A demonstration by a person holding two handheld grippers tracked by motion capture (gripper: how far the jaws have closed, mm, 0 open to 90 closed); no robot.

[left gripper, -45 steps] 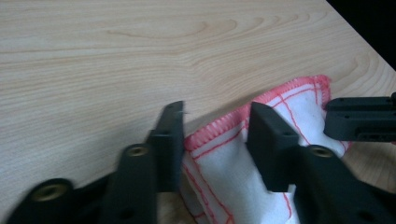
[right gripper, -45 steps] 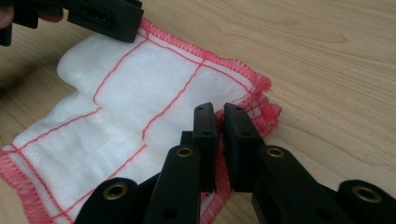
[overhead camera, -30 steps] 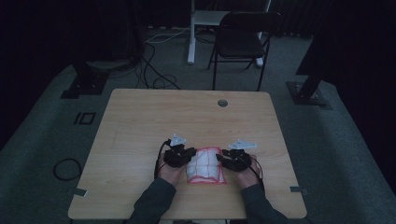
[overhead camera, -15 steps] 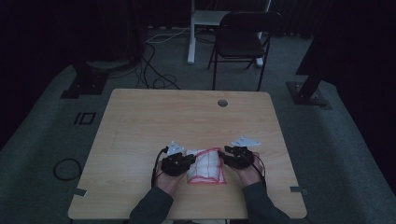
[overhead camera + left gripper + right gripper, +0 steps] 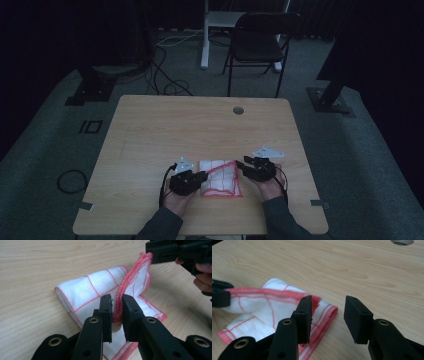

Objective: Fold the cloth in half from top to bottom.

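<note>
The white cloth [image 5: 220, 178] with red stitching lies part-folded near the front of the worktop [image 5: 200, 125], between both grippers. The left gripper [image 5: 116, 307] stands narrow on the raised red hem, and its jaws have just been opening, so the hem may slip free and the fold collapse. The right gripper [image 5: 327, 312] stands wide, its jaws bare, one jaw over the cloth's edge; closing there risks missing it. No containers are present.

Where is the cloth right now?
In the high view the cloth lies on the table near its front edge, between the left tool and the right tool.
</note>
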